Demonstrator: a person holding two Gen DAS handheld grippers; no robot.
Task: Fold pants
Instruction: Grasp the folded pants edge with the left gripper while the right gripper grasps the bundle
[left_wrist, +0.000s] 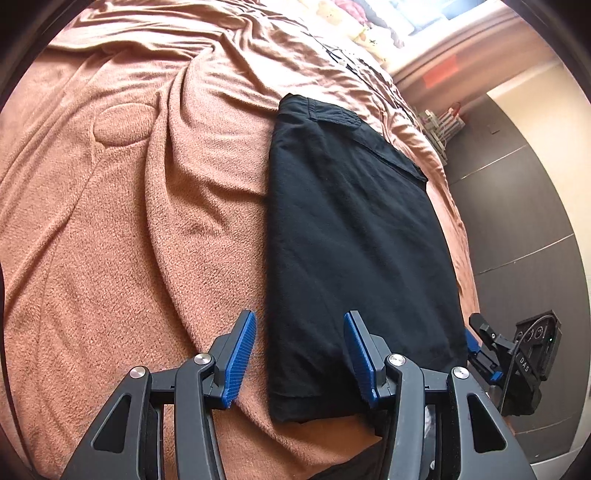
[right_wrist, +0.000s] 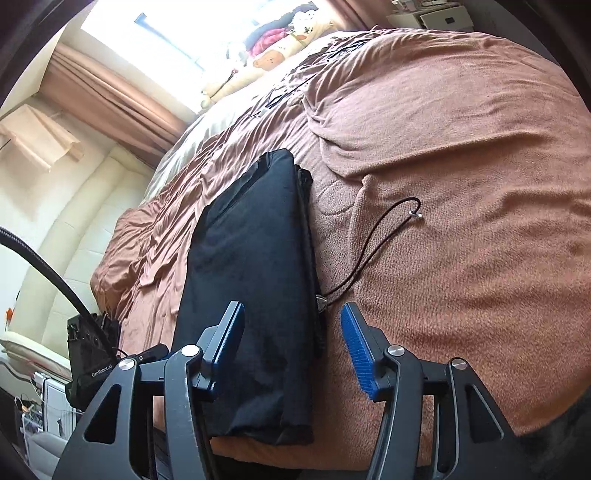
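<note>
Black pants (left_wrist: 351, 240) lie folded into a long narrow rectangle on the brown blanket (left_wrist: 129, 221), near the bed's edge. My left gripper (left_wrist: 299, 321) hovers open over the pants' near left corner, its blue pads apart and pressing on nothing. The right wrist view shows the same pants (right_wrist: 251, 258) from the other side, with a black drawstring (right_wrist: 369, 251) trailing onto the blanket (right_wrist: 461, 184). My right gripper (right_wrist: 291, 308) is open above the pants' near right edge, holding nothing. Each gripper shows at the edge of the other's view, the right gripper (left_wrist: 480, 332) and the left gripper (right_wrist: 92, 343).
Dark floor tiles (left_wrist: 517, 221) run along the bed's edge. Pillows and soft toys (right_wrist: 280, 48) lie at the far end under a bright window with curtains (right_wrist: 110, 92). A padded cream wall (right_wrist: 74, 221) stands beside the bed. A black cable (right_wrist: 44, 266) hangs at the left.
</note>
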